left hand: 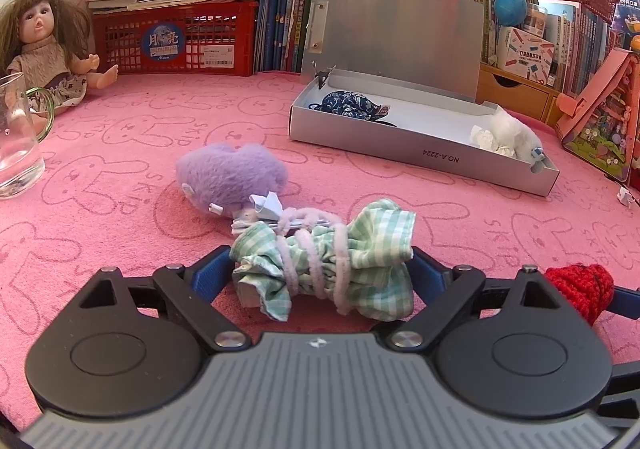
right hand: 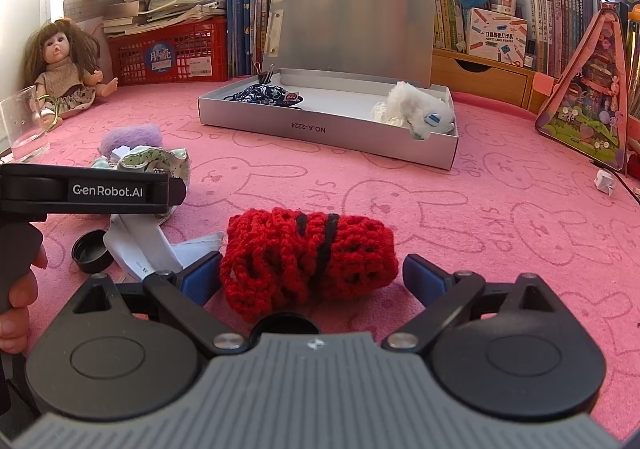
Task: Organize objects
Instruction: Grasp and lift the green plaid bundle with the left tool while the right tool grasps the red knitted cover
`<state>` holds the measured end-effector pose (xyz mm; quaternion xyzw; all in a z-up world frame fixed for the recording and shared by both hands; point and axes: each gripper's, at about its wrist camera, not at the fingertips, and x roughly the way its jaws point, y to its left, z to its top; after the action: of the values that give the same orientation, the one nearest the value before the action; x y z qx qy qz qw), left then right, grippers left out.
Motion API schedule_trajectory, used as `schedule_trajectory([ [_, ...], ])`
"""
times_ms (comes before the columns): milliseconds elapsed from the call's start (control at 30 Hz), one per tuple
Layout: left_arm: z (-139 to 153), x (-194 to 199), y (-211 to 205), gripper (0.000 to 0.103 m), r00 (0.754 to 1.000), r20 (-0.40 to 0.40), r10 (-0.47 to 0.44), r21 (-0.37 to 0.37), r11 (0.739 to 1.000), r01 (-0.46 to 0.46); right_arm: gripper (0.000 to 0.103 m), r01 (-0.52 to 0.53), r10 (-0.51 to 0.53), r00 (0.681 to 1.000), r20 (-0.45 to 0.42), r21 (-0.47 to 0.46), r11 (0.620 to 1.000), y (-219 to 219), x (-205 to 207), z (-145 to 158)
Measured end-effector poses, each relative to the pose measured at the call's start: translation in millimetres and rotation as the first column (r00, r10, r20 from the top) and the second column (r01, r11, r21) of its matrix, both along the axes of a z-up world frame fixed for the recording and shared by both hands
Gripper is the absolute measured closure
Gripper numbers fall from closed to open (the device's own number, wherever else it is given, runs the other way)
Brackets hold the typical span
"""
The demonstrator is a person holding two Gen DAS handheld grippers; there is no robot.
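My left gripper (left hand: 320, 269) is open around a green checked cloth bundle (left hand: 328, 261) wound with pale pink cord, lying on the pink mat; its blue fingers (left hand: 214, 273) sit at each end of the bundle. My right gripper (right hand: 312, 277) is open around a red knitted roll (right hand: 308, 261) with black stripes, a small gap on the right side. The red roll also shows in the left wrist view (left hand: 580, 285). A grey open box (left hand: 420, 153) holds a blue patterned cloth (left hand: 352, 107) and a white plush (left hand: 512, 133).
A purple plush (left hand: 232, 173) lies beyond the bundle. A glass cup (left hand: 16, 137) and a doll (left hand: 44, 49) are at the left. A black cap (right hand: 92, 251) and white paper (right hand: 140, 245) lie near the left gripper body (right hand: 88, 189). Books and a red basket (left hand: 176, 37) line the back.
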<state>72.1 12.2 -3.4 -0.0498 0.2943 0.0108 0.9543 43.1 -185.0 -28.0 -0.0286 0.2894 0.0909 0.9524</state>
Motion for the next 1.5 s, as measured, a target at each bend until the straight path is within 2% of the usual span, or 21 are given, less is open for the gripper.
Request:
schedule_trajectory([
  [133, 2, -1, 1, 0.015, 1.0, 0.006, 0.001, 0.002, 1.0, -0.001, 0.005, -0.001, 0.001, 1.0, -0.001, 0.0, 1.0, 0, 0, 1],
  [267, 6, -6, 0, 0.027, 1.0, 0.024, 0.002, 0.021, 1.0, -0.003, 0.018, 0.017, -0.016, 1.0, -0.013, 0.018, 1.0, -5, 0, 2],
  [367, 11, -11, 1, 0.029, 0.999, 0.033, 0.001, 0.018, 1.0, -0.001, 0.026, 0.038, -0.037, 0.999, -0.021, 0.051, 0.998, -10, -1, 4],
  [433, 14, -13, 2, 0.03, 0.999, 0.039, 0.002, 0.015, 1.0, -0.002, 0.027, 0.044, -0.043, 0.999, -0.021, 0.062, 0.997, -12, -2, 6],
  [1033, 41, -30, 3, 0.03, 0.992, 0.123, -0.012, 0.023, 1.0, 0.009, 0.028, 0.076, -0.079, 0.997, 0.021, 0.136, 0.988, -26, 4, 35],
  [1267, 60, -12, 1, 0.03, 0.987, 0.151, -0.056, 0.032, 0.998, 0.052, 0.028, 0.101, -0.109, 0.993, 0.049, 0.143, 0.985, -40, 24, 54],
  [1500, 87, 18, 3, 0.03, 0.976, 0.19, -0.106, 0.023, 0.994, 0.104, 0.028, 0.151, -0.154, 0.988, 0.003, 0.175, 0.973, -63, 62, 68],
])
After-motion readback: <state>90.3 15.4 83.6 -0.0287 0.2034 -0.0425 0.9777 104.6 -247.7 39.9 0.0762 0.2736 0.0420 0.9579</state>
